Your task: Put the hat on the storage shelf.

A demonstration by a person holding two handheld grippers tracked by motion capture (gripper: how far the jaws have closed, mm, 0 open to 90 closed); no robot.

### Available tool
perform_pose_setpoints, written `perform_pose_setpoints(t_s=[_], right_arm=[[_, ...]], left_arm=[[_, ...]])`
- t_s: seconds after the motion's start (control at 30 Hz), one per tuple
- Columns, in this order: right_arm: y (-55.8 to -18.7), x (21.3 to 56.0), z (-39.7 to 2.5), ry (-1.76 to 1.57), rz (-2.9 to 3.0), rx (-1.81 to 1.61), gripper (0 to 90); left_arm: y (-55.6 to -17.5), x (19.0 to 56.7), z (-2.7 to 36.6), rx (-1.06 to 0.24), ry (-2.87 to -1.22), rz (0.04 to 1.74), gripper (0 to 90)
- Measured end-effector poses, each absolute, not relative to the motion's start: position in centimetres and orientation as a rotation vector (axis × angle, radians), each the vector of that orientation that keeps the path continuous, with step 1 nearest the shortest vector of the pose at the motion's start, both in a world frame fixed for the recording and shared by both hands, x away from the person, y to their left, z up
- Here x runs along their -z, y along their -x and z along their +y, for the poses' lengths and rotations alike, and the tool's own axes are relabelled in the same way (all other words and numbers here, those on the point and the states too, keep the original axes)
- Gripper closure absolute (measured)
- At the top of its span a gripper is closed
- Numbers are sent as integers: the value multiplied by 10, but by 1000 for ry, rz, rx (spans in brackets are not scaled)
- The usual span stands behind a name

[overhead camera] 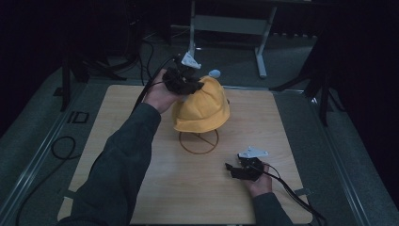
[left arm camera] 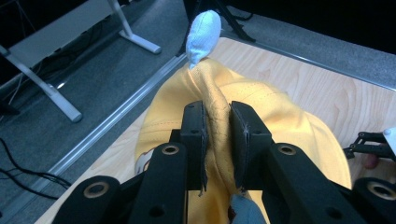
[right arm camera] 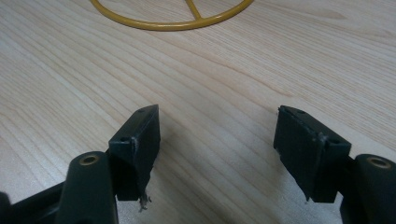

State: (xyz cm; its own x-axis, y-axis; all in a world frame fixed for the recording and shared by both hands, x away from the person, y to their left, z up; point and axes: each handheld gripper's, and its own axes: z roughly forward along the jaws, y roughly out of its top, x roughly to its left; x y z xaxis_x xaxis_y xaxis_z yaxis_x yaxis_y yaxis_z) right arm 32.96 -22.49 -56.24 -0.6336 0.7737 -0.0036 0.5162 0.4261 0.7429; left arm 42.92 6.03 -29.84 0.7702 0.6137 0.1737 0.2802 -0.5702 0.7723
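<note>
1. Desk (overhead camera: 141, 197): a light wood top is lying on grey carpeted floor (overhead camera: 42, 122), with black cables (overhead camera: 63, 148) trailing beside its left edge. A grey metal frame (overhead camera: 226, 26) is standing on the floor beyond the far edge.
2. Yellow hat (overhead camera: 202, 106): it is sitting toward the far middle of the desk, raised above the surface on a stand. Its crown is being pulled into a ridge on the far-left side. A pale blue-white knob (overhead camera: 214, 73) is poking up from behind the top of the hat.
3. Wire ring base (overhead camera: 199, 142): a thin round ring with spokes is lying flat on the desk directly under the hat's near rim; in the right gripper view its yellow-brown arc (right arm camera: 173, 21) is showing well ahead of the jaws.
4. Left claw (overhead camera: 186, 87): the person's left hand is holding it up at the hat's far-left side. In the left gripper view the claw (left arm camera: 218, 135) is pinching a fold of the yellow fabric (left arm camera: 217, 112) between its two black jaws.
5. Right claw (overhead camera: 233, 169): it is resting low over the near-right part of the desk, well apart from the hat. In the right gripper view the claw (right arm camera: 217, 140) is standing wide open, with bare wood between the jaws.
</note>
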Motion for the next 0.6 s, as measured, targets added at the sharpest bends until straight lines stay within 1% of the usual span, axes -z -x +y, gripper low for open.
perform_pose_setpoints(t_s=[0.23,0.43,0.47,0.53,0.57,0.6], right_arm=[[-330,562,-225,-1106,2340,-1039,313],[-330,562,-225,-1106,2340,-1038,313],[-330,562,-225,-1105,2341,-1039,313],[-330,562,-225,-1106,2341,-1039,313],[-330,562,-225,-1105,2340,-1039,313],[-330,562,-225,-1105,2340,-1038,313]], left_arm=[[-429,306,52,-570,-2230,661,769],[-430,306,52,-563,-2222,683,760],[-431,305,53,-558,-2221,692,733],[-431,304,54,-555,-2209,701,635],[-431,301,58,-550,-2182,727,570],[-430,299,60,-555,-2152,742,538]])
